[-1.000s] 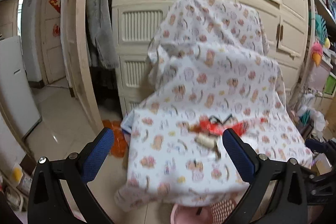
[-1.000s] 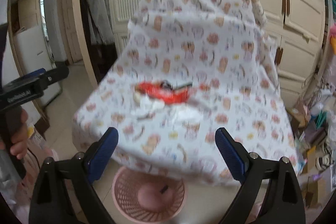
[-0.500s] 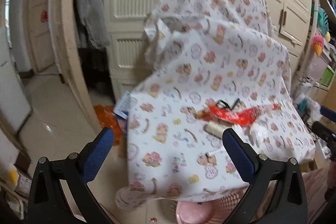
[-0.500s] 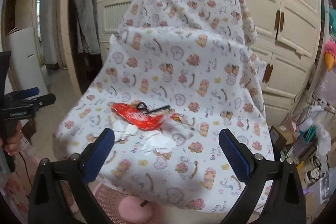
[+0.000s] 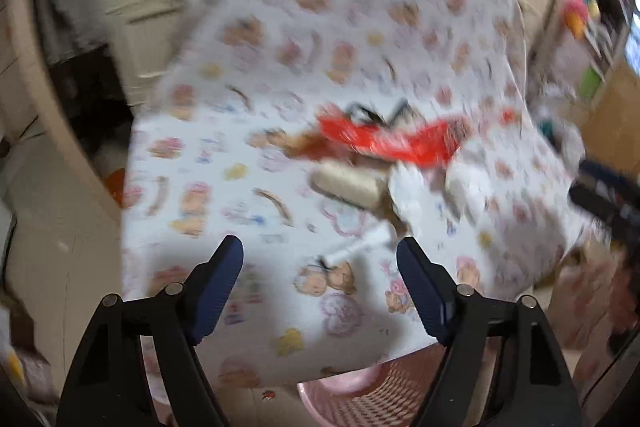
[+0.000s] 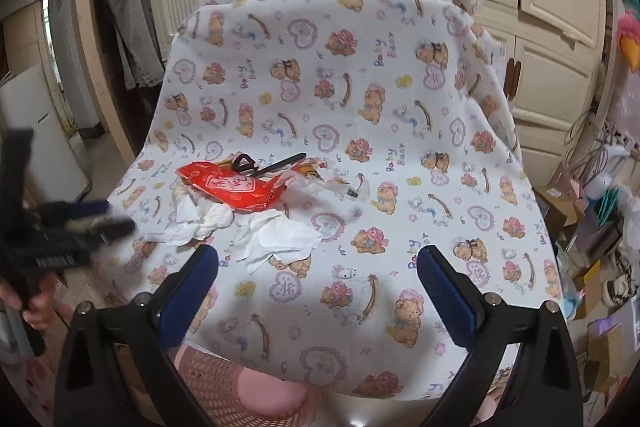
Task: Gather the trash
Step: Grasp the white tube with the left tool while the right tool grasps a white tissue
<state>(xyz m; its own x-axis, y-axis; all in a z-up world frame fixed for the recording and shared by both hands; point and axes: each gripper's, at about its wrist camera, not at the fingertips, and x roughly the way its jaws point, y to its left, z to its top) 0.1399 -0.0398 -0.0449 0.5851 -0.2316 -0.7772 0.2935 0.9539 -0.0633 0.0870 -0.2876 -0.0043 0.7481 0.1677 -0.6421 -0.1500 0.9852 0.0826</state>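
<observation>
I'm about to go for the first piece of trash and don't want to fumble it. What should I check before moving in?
1. Left gripper open, nothing held: ok.
2. Right gripper open, nothing held: ok.
3. White tissue lying free ahead of the right gripper: ok.
4. Red wrapper unobstructed: not ok, a black clip lies on it.
5. Pink basket below the cloth edge: ok.
6. Left view sharp: not ok, blurred.

Home bedroom: cream wardrobe (image 6: 560, 7), hanging clothes (image 6: 128, 7).
</observation>
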